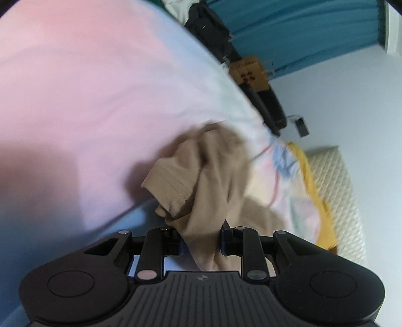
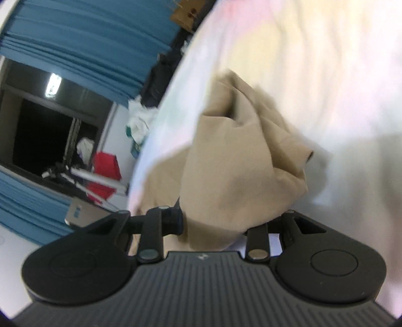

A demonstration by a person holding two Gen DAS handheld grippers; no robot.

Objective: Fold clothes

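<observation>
A beige garment (image 1: 201, 176) hangs bunched from my left gripper (image 1: 201, 241), whose jaws are shut on a fold of it; a hemmed sleeve end sticks out to the left. In the right wrist view the same beige garment (image 2: 241, 156) is clamped in my right gripper (image 2: 226, 221), and the cloth covers most of the right finger. Under both lies a pale pink and white bed sheet (image 1: 88, 100) (image 2: 314, 63). Both views are blurred.
Blue curtains (image 1: 301, 30) (image 2: 75, 37) hang behind the bed. A brown cardboard box (image 1: 251, 73), dark clothes (image 1: 203, 22) and a cream quilted headboard (image 1: 339, 191) sit at the bed's edge. A dark window (image 2: 37, 135), a red object (image 2: 105, 171) and white clothes (image 2: 138, 125) lie beyond.
</observation>
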